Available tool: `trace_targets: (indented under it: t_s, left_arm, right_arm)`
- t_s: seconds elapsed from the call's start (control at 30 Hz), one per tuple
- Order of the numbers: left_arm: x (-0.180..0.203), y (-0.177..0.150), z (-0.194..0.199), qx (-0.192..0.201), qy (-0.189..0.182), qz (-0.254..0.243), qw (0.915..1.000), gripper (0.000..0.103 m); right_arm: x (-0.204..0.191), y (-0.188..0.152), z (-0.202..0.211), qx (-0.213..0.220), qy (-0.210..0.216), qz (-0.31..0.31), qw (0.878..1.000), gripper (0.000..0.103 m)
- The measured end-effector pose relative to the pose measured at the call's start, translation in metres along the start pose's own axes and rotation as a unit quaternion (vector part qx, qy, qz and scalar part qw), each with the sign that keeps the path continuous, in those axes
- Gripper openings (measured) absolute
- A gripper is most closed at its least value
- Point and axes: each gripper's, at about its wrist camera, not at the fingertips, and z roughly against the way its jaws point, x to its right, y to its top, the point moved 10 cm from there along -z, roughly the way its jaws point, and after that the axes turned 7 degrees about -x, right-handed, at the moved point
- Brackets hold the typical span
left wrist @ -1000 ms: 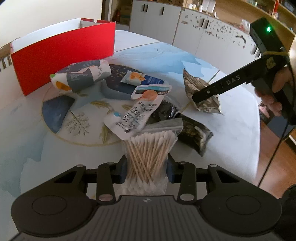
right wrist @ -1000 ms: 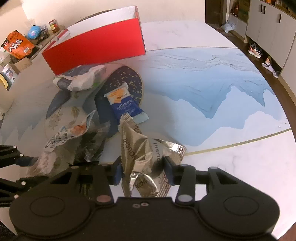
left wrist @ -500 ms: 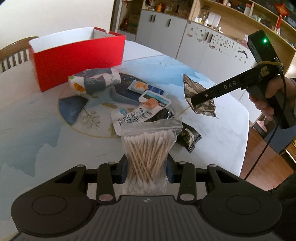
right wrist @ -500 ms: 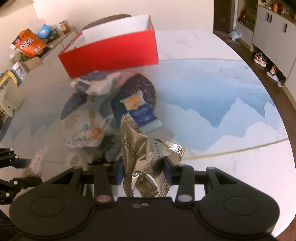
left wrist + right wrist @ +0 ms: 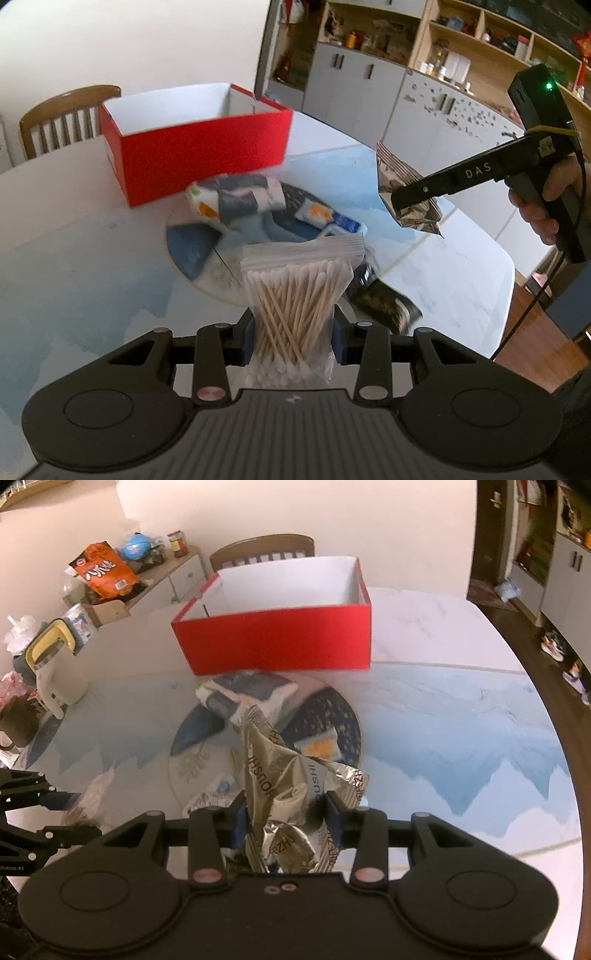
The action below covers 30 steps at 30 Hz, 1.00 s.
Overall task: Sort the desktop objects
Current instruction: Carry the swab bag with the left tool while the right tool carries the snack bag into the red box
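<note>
Left claw (image 5: 293, 334): clamped on a clear bag of cotton swabs (image 5: 295, 291), held above the bench (image 5: 74, 266).
Right claw (image 5: 284, 818): clamped on a crumpled foil packet (image 5: 284, 775), also lifted.
Red box (image 5: 277, 642): ahead of both claws, open; its visible interior looks empty.
Left to do: 2 held items need dropping in; several packets (image 5: 236, 195) lie between claws and box.

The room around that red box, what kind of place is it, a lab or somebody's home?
Most likely a home dining area. The red box sits on a round table with a wooden chair behind it, grey cabinets and open shelves of jars line the wall, and shoes lie on the floor.
</note>
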Motion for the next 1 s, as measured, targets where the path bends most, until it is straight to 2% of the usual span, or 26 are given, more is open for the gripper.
trace_targets:
  t_s: [0.4,1.0]
  left_arm:
    - [-0.02,0.052,-0.008,0.022,0.034,0.031,0.9987,0.038]
    - [-0.049,0.151,-0.013,0.072,0.073,0.032,0.9942,0.038]
  right_arm:
    - [0.012,0.063,0.008,0.017,0.015,0.048,0.999,0.04]
    - [0.014,0.157,0.008,0.054,0.03,0.1,0.993,0.04]
